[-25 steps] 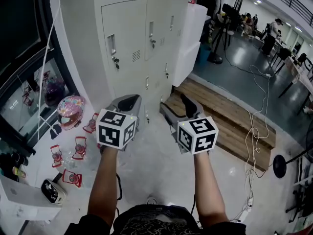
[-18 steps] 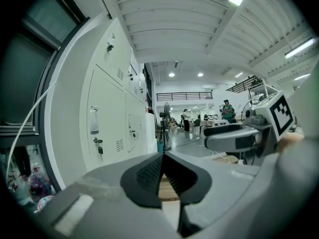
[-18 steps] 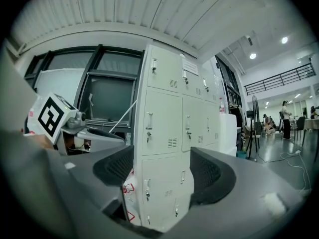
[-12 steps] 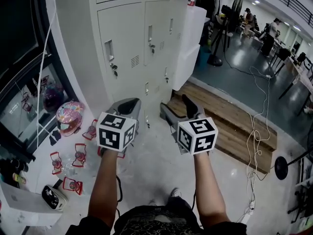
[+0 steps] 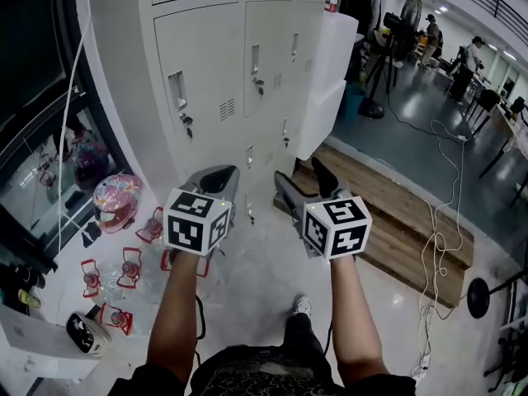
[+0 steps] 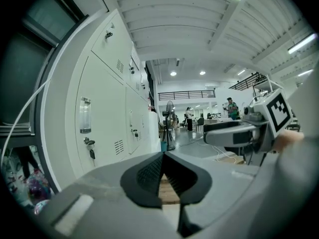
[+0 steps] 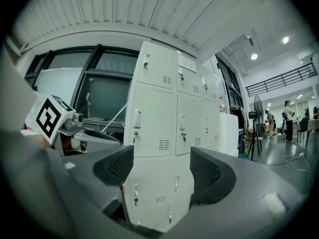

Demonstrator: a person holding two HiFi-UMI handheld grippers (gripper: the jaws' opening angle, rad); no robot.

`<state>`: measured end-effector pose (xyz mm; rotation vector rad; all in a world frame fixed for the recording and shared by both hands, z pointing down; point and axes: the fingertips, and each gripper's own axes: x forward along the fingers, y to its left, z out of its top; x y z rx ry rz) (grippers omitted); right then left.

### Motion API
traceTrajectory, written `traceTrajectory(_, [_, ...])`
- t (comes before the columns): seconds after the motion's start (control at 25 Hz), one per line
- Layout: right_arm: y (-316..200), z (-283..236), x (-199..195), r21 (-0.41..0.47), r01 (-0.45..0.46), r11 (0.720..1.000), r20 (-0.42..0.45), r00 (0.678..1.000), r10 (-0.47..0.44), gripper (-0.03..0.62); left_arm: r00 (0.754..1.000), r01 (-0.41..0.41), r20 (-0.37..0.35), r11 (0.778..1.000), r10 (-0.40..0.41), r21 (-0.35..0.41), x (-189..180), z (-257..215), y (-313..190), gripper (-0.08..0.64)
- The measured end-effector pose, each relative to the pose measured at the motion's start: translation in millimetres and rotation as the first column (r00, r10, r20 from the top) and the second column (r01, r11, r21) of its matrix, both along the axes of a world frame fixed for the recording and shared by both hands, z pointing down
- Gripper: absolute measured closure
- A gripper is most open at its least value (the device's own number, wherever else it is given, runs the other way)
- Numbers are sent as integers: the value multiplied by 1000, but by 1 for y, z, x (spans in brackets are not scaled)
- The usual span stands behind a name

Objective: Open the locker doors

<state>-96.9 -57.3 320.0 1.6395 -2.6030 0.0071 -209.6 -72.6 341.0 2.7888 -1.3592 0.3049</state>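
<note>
The pale lockers (image 5: 223, 73) stand at about twelve o'clock from the person. Every door in sight is shut, and a key (image 5: 186, 123) hangs from the lock of the nearest one. Both tools are held short of the lockers, touching nothing. The left tool (image 5: 216, 176) has its jaws pressed together with nothing in them. The right tool (image 5: 304, 181), at its three o'clock, has its jaws spread and empty. A pink helmet (image 5: 115, 195) lies on the floor at the left tool's nine o'clock.
</note>
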Motion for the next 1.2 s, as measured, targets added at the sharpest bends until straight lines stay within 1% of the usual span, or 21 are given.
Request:
traceTrajectory(0.2, [-40, 5, 17, 3, 51, 999, 6, 999, -51, 250, 999, 52, 9, 999, -52, 9, 15, 3, -36, 560])
traceTrajectory(0.44, [-107, -4, 50, 9, 120, 993, -5, 993, -120, 250, 990, 143, 8, 990, -143, 18, 38, -5, -94, 560])
traceTrajectory(0.64, [-157, -14, 72, 6, 193, 981, 0, 981, -193, 250, 975, 223, 7, 975, -224, 17, 57, -18, -136, 560])
traceTrajectory(0.88, [-204, -16, 86, 3, 278, 961, 9, 961, -278, 250, 952, 305, 17, 952, -306, 18, 71, -23, -174, 560])
traceTrajectory(1.2, [-247, -15, 86, -2, 373, 928, 27, 927, -373, 250, 915, 401, 46, 916, -402, 21, 74, -24, -201, 560])
